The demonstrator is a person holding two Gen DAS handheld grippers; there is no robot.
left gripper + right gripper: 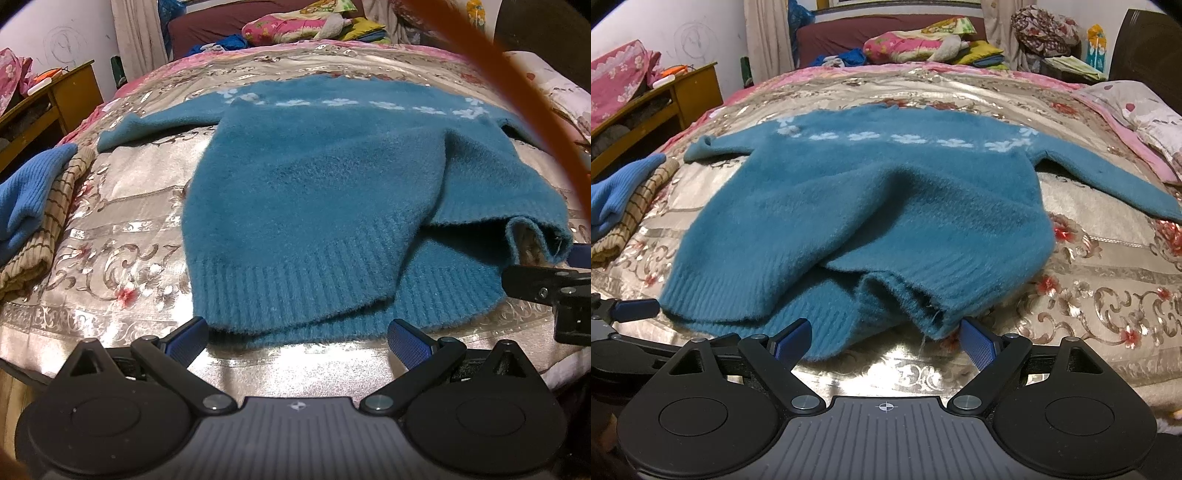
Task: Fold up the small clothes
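L gripper (297, 341) wide open, empty, parked just short of sweater hem (295, 291). R gripper (884, 341) also wide, nothing held, lifted hem corner (923, 314) sitting between its pads. Teal sweater (886, 206) lies on bed (1089, 314), mostly flat, sleeves out, right hem rumpled. Looks like pre-fold stage. Next, prob: pinch hem corners, flatten, then fold sleeves in. Folded clothes pile (33, 210) far left.

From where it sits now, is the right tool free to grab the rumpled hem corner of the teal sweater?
Probably yes. The right tool is open, and the sweater's raised hem corner lies just ahead, near its right finger. Nothing sits between them; the left tool is off to the side.
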